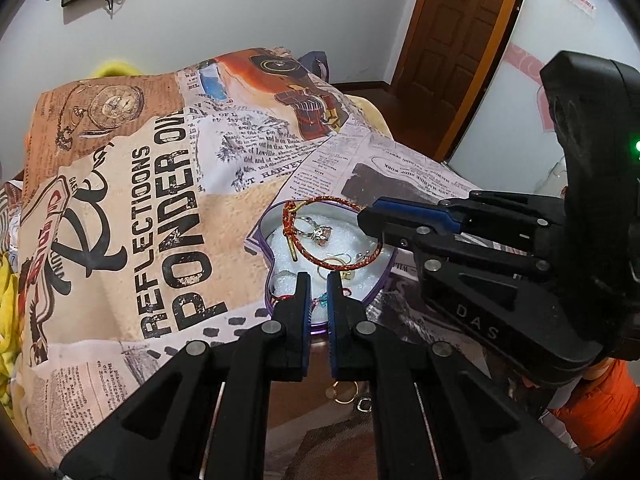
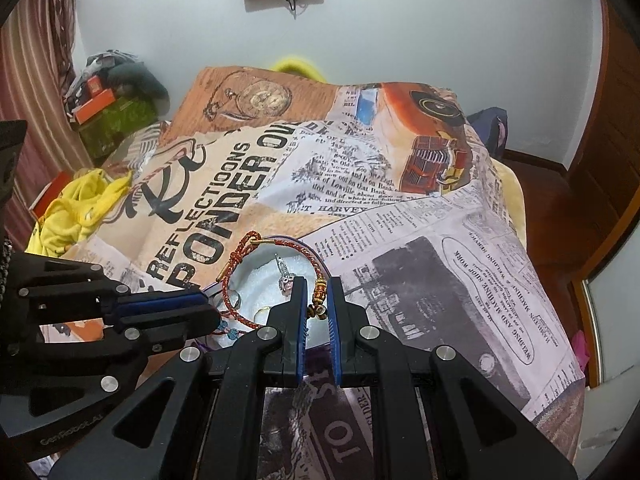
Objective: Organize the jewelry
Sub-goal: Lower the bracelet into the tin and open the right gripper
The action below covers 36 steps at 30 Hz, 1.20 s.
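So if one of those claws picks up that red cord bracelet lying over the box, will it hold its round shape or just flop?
Probably flop. The bracelet looks like thin braided cord, draping over the box rim rather than sitting stiff. It is likely very light, though the gold beads may pull one side down. The braid looks grippy, so slipping seems unlikely.

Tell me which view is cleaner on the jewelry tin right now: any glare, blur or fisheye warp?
Left wrist view: the red cord bracelet in the tin is sharp, the white lining slightly blown out, edges strongly warped. Right wrist view: similar warp, the tin partly hidden by the right gripper and left gripper; the yellow cloth at back is blurred.
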Each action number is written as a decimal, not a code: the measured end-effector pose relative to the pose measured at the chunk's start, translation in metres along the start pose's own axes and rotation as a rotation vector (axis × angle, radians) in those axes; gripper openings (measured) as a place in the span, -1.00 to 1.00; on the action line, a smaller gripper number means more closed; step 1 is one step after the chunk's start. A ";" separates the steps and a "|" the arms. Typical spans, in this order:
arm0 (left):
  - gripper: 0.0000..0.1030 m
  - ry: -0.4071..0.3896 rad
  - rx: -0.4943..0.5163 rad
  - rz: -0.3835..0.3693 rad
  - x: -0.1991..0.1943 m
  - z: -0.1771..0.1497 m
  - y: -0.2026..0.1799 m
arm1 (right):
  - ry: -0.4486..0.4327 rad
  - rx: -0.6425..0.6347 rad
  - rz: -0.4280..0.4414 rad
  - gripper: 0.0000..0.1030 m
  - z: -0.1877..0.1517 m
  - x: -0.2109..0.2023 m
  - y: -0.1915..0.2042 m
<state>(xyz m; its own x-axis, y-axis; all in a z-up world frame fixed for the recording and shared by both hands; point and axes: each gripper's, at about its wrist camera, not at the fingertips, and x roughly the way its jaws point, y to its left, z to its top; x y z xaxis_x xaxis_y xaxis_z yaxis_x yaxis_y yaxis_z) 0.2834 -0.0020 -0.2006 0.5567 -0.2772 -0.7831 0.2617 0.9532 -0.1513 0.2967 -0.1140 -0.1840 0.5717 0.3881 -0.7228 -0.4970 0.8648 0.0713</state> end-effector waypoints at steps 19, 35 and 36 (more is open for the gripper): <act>-0.87 -0.021 -0.009 0.036 -0.020 0.000 0.002 | 0.036 -0.014 0.023 -0.81 0.001 -0.010 0.008; -0.38 -0.087 0.005 0.090 -0.073 -0.012 -0.011 | -0.040 -0.022 -0.001 -0.41 -0.006 -0.062 0.018; -0.38 -0.089 0.004 0.093 -0.076 -0.014 -0.011 | -0.042 -0.023 -0.001 -0.41 -0.007 -0.065 0.020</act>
<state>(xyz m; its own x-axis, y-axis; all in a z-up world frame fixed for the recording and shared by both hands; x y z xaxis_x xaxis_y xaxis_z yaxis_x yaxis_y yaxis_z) 0.2276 0.0098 -0.1477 0.6463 -0.1972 -0.7372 0.2088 0.9749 -0.0777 0.2447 -0.1245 -0.1403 0.5992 0.4009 -0.6930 -0.5113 0.8577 0.0541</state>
